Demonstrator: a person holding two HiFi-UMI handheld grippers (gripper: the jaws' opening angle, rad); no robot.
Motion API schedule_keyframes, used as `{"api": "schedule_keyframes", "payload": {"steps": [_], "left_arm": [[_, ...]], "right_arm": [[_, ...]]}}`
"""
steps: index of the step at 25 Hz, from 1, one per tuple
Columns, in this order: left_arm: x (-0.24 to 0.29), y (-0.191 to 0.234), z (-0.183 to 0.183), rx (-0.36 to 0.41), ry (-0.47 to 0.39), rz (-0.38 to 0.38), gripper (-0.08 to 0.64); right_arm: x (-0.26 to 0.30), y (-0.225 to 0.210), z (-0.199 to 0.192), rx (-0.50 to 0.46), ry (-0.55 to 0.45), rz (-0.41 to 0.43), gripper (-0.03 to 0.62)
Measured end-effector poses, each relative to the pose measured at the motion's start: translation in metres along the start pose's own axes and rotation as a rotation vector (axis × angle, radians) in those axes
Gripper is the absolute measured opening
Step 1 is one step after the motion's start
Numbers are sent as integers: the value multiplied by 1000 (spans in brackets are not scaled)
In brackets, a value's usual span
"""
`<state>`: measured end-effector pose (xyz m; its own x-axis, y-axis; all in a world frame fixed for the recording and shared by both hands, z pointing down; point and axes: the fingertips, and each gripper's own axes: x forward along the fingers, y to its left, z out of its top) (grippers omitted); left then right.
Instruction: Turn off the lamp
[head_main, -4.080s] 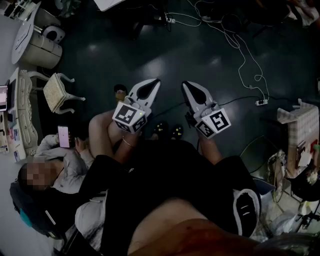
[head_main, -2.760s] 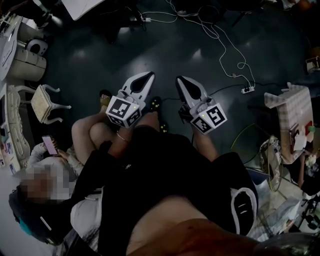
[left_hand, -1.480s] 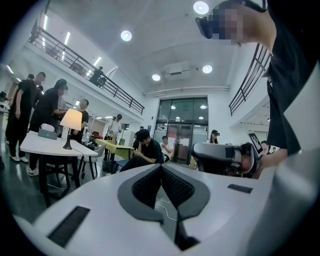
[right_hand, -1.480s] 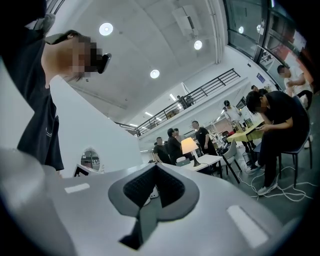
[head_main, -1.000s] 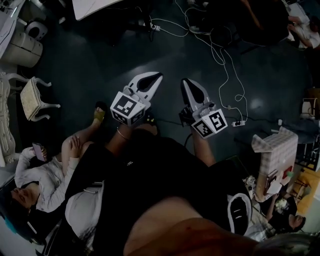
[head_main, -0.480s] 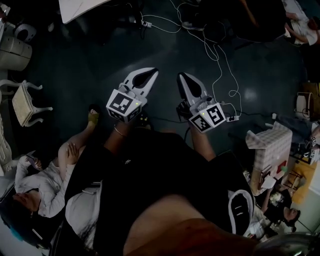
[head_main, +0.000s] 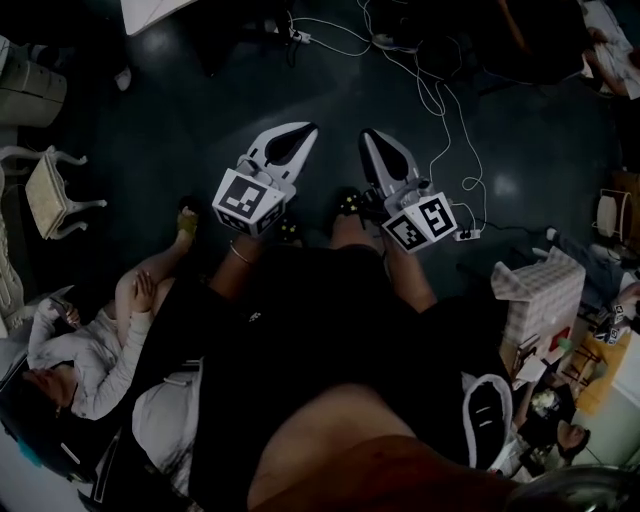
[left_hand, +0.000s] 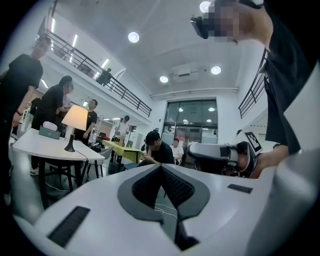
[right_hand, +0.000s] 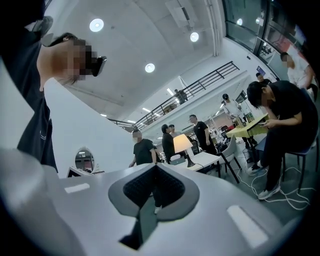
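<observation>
Held in the hands: left gripper (left_hand: 161, 167), pointing level, jaws closed pad to pad with nothing between them; right gripper (right_hand: 156, 167), also near level, jaws pressed together and empty. In the head view the two sit side by side and apart, in front of the wearer's torso and above a dark floor (head_main: 180, 110). Task item: lamp (left_hand: 75, 118), with a glowing cream shade, a slim dark stem and a round base. It stands upright on a white table (left_hand: 55, 150), well ahead of both grippers and touched by neither. It appears at the left of the left gripper view and just right of centre in the right gripper view. On the same table: teal box (left_hand: 49, 132), low, just beside the lamp. Round the table: standing people (left_hand: 55, 105), several in dark tops, at its far side. Further back: seated person (left_hand: 158, 150) in black, head bowed, near a yellow-green table (left_hand: 120, 146). On the floor, head view: white cables (head_main: 440, 95) looping down to a power strip (head_main: 467, 236); pale stool (head_main: 48, 190) with curved legs at the left edge; reclining person (head_main: 95, 345) in a light top at lower left; checked table (head_main: 545, 300) at the right.
</observation>
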<state>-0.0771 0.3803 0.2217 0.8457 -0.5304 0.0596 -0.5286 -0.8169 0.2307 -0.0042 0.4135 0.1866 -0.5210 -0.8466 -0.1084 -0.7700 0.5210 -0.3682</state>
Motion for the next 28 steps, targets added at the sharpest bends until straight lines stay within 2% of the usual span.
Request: {"api": "schedule_keyframes", "payload": {"steps": [8, 16, 23, 28], "left_arm": [[35, 13, 6, 18, -21, 65, 8], [96, 22, 3, 1, -13, 122, 8], [147, 33, 7, 4, -42, 174, 8], [172, 33, 10, 21, -45, 240, 8]], "right_arm": [[16, -37, 12, 5, 23, 80, 0], [30, -101, 29, 40, 32, 122, 0], [43, -152, 42, 64, 56, 174, 0], [45, -188, 49, 83, 75, 201, 0]]}}
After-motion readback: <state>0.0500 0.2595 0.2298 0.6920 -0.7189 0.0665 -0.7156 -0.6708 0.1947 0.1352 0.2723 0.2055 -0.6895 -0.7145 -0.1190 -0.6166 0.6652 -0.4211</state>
